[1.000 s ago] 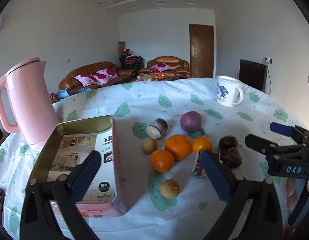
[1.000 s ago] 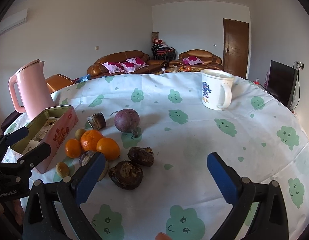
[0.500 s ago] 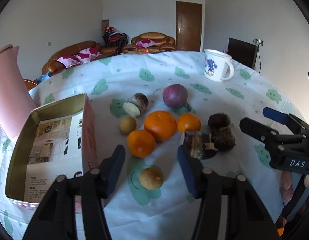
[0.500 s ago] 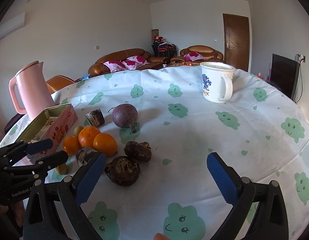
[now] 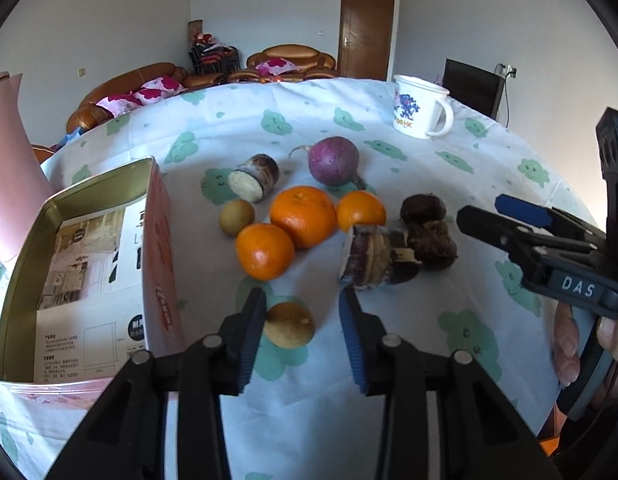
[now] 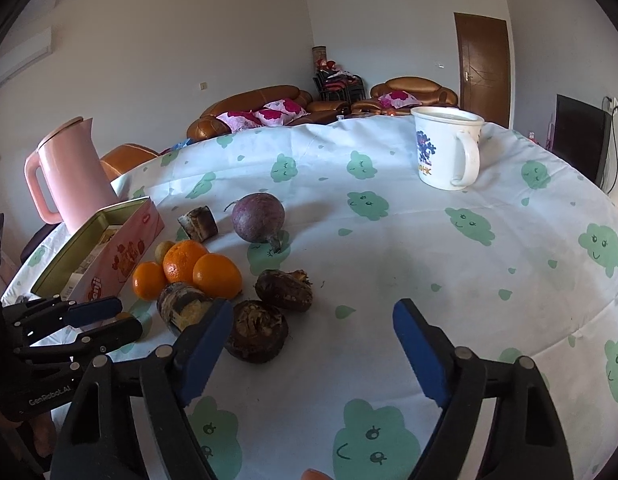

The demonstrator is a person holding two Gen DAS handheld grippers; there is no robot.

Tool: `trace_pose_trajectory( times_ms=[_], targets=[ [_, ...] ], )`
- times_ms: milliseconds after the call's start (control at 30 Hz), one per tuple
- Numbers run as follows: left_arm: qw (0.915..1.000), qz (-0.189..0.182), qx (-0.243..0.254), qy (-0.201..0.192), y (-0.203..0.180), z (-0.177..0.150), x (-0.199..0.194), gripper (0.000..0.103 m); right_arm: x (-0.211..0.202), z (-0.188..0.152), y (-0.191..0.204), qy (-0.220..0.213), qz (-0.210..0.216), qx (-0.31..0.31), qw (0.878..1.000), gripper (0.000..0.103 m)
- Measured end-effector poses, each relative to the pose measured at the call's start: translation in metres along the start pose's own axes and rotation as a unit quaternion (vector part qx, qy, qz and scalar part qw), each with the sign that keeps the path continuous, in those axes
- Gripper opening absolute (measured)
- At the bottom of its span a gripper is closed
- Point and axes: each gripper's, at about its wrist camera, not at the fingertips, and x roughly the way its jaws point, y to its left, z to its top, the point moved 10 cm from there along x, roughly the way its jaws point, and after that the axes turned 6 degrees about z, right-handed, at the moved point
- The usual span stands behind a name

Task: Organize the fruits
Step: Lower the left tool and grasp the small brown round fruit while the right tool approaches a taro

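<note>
Three oranges (image 5: 303, 216) lie in a cluster on the tablecloth, with a small brown round fruit (image 5: 289, 325) nearest me, a second one (image 5: 236, 211) behind, a purple round root (image 5: 335, 161), cut tuber pieces (image 5: 255, 178) (image 5: 369, 258) and dark lumpy tubers (image 5: 429, 226). My left gripper (image 5: 303, 322) is partly closed, its jaws around the near brown fruit, the left pad touching it and a gap at the right. An open pink tin (image 5: 81, 264) stands to the left. My right gripper (image 6: 311, 344) is open and empty, just right of a dark tuber (image 6: 256, 336).
A pink kettle (image 6: 69, 178) stands behind the tin (image 6: 105, 256). A white printed mug (image 6: 447, 148) stands at the table's far right. The right gripper shows at the right edge of the left wrist view (image 5: 549, 236). Sofas and a door lie beyond the table.
My left gripper has moved forward and down to the near brown fruit, its jaws narrowing steadily from wide open. The right gripper has crept forward and stayed open.
</note>
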Motion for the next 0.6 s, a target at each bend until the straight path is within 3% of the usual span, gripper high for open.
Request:
trace_pose_trajectory(
  times_ms=[67, 300, 433, 600],
  targets=[
    [0.9999, -0.005, 0.003, 0.009, -0.002, -0.002, 0.002, 0.030, 0.002, -0.001, 0.002, 0.005, 0.001, -0.004, 1.000, 0.082],
    [0.9991, -0.025, 0.000, 0.035, -0.005, -0.006, 0.011, 0.028, 0.014, -0.005, 0.010, 0.034, 0.009, -0.010, 0.999, 0.072],
    [0.9995, -0.023, 0.012, 0.019, -0.009, -0.003, 0.005, 0.028, 0.021, -0.008, 0.014, 0.050, 0.015, -0.010, 0.999, 0.070],
    [0.9996, 0.006, 0.019, -0.022, -0.002, 0.013, -0.004, 0.028, 0.030, -0.011, 0.018, 0.071, 0.037, 0.003, 0.997, 0.066]
  ],
)
